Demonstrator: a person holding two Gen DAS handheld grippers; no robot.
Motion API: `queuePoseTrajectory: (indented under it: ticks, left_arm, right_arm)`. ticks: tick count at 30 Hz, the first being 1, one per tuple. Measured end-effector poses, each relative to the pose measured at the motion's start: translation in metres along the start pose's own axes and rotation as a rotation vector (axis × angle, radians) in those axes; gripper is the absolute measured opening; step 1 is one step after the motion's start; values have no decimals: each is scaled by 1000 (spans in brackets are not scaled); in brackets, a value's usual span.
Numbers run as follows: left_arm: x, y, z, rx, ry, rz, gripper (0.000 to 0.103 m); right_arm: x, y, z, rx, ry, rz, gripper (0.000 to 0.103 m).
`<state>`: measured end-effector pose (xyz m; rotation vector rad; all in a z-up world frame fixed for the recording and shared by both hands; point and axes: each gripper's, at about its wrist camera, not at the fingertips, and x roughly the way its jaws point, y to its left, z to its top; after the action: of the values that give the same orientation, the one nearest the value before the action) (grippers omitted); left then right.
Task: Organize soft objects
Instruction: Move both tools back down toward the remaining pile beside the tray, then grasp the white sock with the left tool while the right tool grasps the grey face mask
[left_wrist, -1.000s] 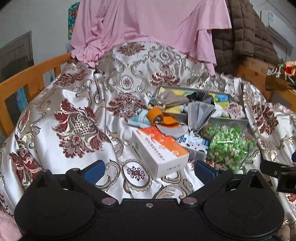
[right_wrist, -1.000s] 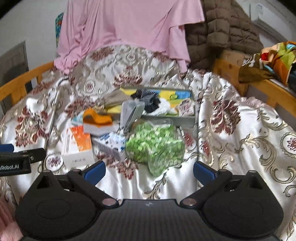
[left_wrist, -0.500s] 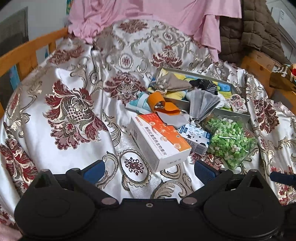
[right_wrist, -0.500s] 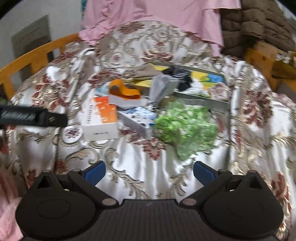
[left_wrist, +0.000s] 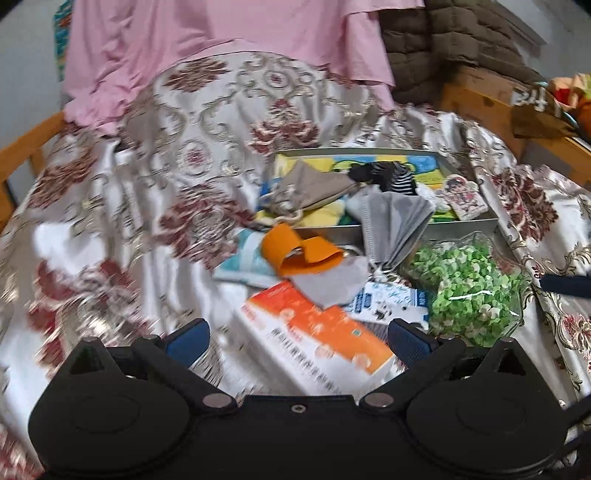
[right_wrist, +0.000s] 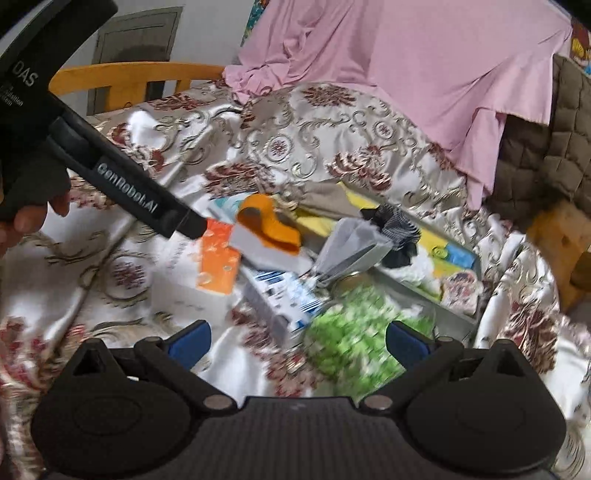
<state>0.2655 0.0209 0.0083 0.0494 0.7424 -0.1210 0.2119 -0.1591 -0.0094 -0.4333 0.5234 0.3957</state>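
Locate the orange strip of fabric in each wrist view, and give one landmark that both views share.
Left wrist view: the orange strip curls at centre, above the orange-and-white box and just below the tray.
Right wrist view: it lies left of centre, on a white piece, right of the left gripper's black finger tip.
Shared landmark: the bag of green pieces, lower right of the strip in both views.
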Motion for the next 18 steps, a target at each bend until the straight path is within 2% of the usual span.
queuePoseTrajectory:
  ticks: [5,8,13,18]
  left_arm:
    - [29,-6,10,134,-19,-38,102]
    - [47,-6,15,212,-39,-75,102]
    - [70,-7,20,236,-24,-162,102]
    - [88,-15,33,276,24,-211,99]
  right_arm:
    - [21,-29,6,58,-64,-42,103]
    - [35,-49,11,102,-77,-38,103]
    - [63,-74,24,177,-72,-8,103]
    - [84,-90,35,246,-63,39,102]
